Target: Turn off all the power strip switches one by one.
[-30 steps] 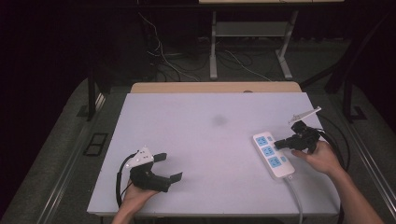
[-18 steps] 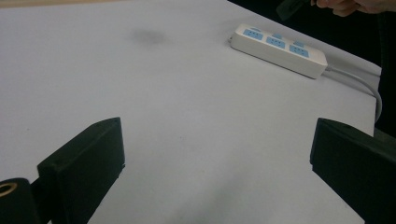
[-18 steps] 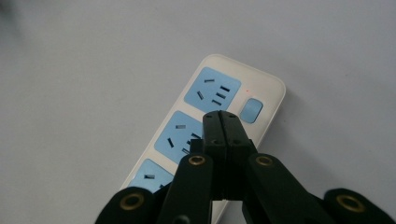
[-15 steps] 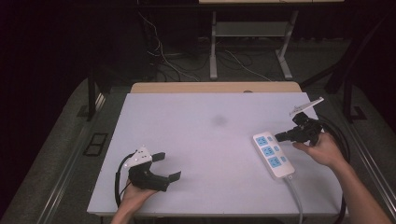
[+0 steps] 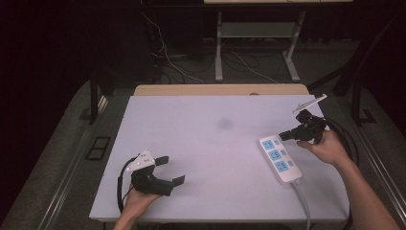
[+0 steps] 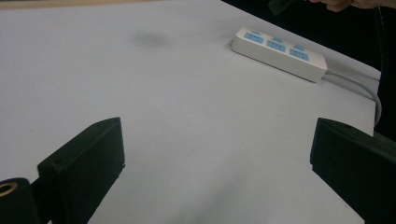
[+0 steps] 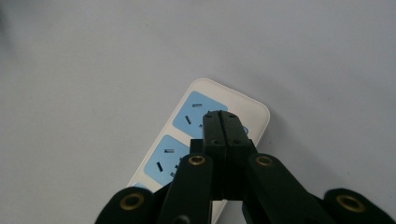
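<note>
A white power strip (image 5: 280, 159) with three blue sockets lies at the right of the white table (image 5: 210, 143), its cable trailing off the near edge. My right gripper (image 5: 283, 136) hovers just above the strip's far end, jaws pressed together with nothing between them; in the right gripper view its tips (image 7: 221, 122) sit over the strip (image 7: 187, 135). My left gripper (image 5: 170, 170) rests near the table's front left, jaws spread wide and empty. From the left gripper view, its fingers (image 6: 86, 168) frame bare table, with the strip (image 6: 280, 46) far off.
A faint dark smudge (image 5: 224, 123) marks the table's middle. A wooden strip (image 5: 220, 89) runs along the table's far edge. Cables and metal legs lie on the floor behind. The right gripper's black cable (image 5: 342, 136) loops off the right side.
My right gripper has lifted away from the power strip and drawn back toward the far right. The left gripper has stayed put.
</note>
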